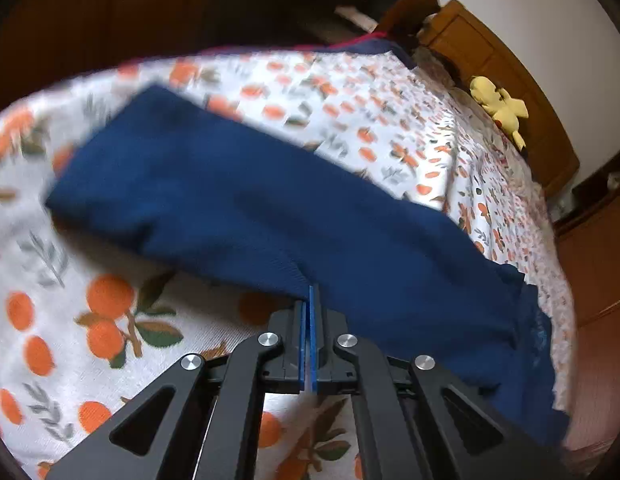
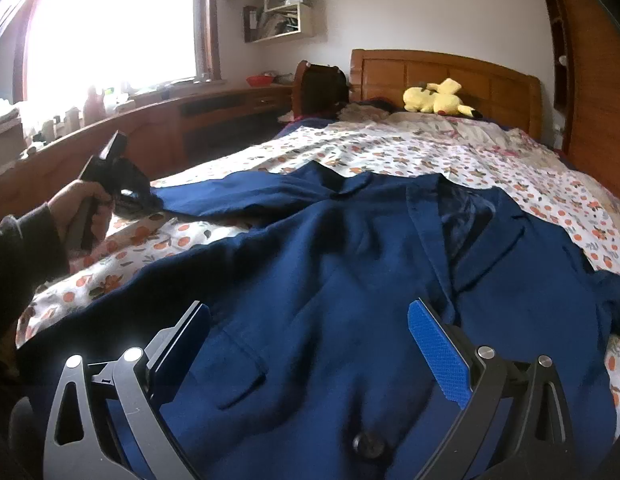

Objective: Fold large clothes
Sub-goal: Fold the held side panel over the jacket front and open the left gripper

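A large navy blue jacket [image 2: 330, 280] lies face up, spread across the foot half of a bed [image 2: 450, 148] covered in a white sheet printed with oranges. Its collar points toward the wooden headboard [image 2: 442, 72], where a yellow plush toy [image 2: 438, 98] rests. One sleeve [image 1: 214, 184] stretches flat toward the bed's left edge.

The left claw [image 1: 310, 320] is fully closed, its blue pads pinching the sleeve's near edge, judging by the cloth bunched at the tips. This grip looks meant to lift the sleeve and fold it inward over the jacket's body. A person's hand [image 2: 84, 208] holds that tool at the left edge.

The right claw [image 2: 310, 344] hangs wide open over the jacket's front, holding nothing, probably waiting to steady or grip the cloth.
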A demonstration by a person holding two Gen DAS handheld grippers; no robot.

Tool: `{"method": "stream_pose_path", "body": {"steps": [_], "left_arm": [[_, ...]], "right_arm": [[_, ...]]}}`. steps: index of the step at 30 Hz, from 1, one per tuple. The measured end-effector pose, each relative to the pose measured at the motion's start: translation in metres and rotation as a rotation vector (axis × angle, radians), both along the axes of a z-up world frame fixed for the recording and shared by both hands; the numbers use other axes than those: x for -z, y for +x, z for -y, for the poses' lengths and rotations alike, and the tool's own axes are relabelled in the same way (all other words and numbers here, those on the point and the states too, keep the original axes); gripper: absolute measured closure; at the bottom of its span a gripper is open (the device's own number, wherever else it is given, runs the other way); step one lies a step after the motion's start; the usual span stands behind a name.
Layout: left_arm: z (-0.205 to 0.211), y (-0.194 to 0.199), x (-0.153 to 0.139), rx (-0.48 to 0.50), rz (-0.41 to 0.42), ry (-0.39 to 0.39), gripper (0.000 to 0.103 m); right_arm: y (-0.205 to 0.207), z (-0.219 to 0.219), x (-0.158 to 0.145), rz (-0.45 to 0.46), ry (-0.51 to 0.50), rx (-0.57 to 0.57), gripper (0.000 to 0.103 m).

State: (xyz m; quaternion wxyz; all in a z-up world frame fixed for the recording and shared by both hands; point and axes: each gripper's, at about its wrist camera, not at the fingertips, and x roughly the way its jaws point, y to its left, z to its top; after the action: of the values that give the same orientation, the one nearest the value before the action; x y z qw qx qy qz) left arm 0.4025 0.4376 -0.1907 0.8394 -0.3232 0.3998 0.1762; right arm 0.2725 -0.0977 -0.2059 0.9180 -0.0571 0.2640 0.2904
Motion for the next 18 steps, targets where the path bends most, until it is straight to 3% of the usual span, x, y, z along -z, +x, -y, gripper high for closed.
{"method": "stream_pose_path", "body": {"steps": [9,18], "left_arm": [[0.092,0.008,-0.092,0.145,0.094,0.234,0.103],[0.223,0.003,-0.149,0.328,0.166,0.388,0.103]], "right_arm": [[-0.019,0.037,-0.012,0.017,-0.014,0.036,0.007],[-0.029,0.068,-0.022,0.033,0.003,0.059,0.007]]}}
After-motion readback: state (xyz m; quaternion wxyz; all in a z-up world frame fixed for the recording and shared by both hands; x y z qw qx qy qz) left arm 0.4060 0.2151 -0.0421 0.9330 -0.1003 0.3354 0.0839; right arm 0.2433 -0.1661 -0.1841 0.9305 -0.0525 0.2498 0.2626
